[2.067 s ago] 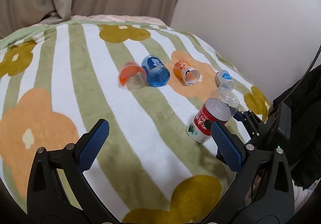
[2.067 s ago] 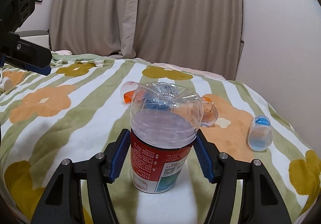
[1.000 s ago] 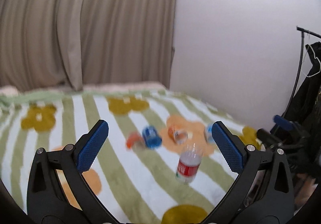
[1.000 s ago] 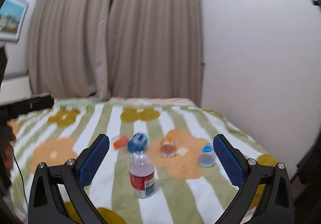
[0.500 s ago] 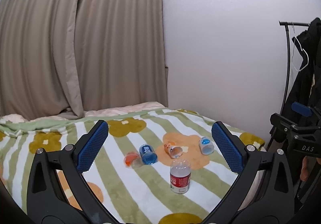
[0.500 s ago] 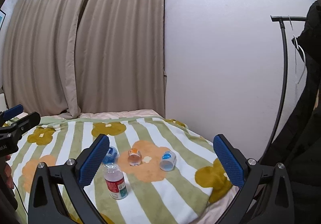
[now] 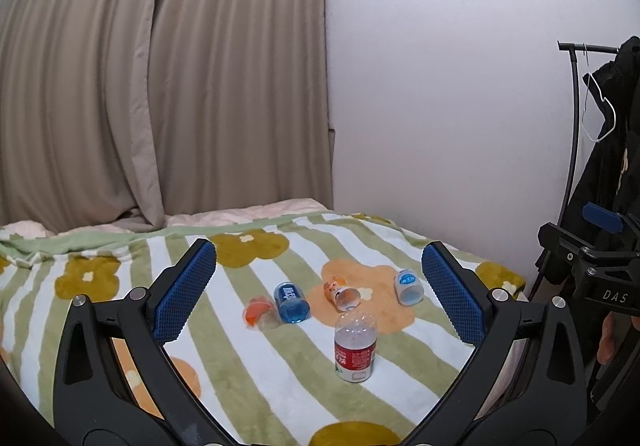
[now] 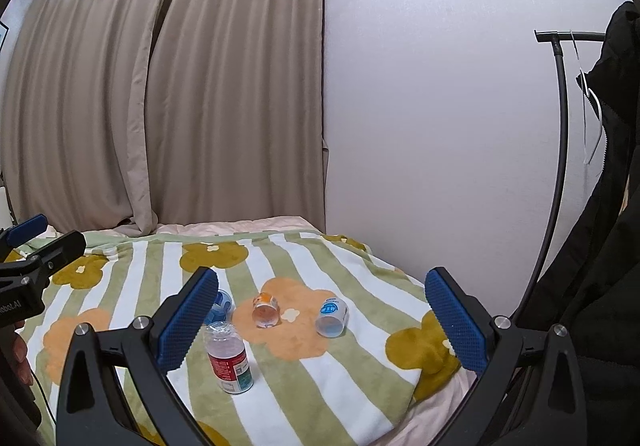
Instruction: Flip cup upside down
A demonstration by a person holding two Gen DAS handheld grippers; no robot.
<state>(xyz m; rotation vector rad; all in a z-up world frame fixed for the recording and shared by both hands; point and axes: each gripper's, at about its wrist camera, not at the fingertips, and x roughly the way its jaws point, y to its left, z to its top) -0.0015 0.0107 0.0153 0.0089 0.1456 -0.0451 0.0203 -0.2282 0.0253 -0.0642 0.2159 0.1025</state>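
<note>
A clear plastic cup with a red label point(image 7: 355, 347) stands upside down on the striped flower blanket point(image 7: 248, 378), closed end up; it also shows in the right wrist view point(image 8: 229, 357). My left gripper point(image 7: 320, 294) is open and empty, held well back from the bed. My right gripper point(image 8: 322, 316) is open and empty, also far back. Each gripper shows at the edge of the other's view.
Several small cups lie on their sides behind the standing one: an orange cup point(image 7: 258, 313), a blue cup point(image 7: 291, 303), an orange-printed cup point(image 7: 342, 294) and a white-blue cup point(image 7: 408, 288). Curtains and a white wall stand behind. A clothes rack point(image 7: 576, 150) with dark garments stands right.
My right gripper let go of the red-label cup, which now stands upside down. Both grippers pulled far back and up from the bed, then slowed.
</note>
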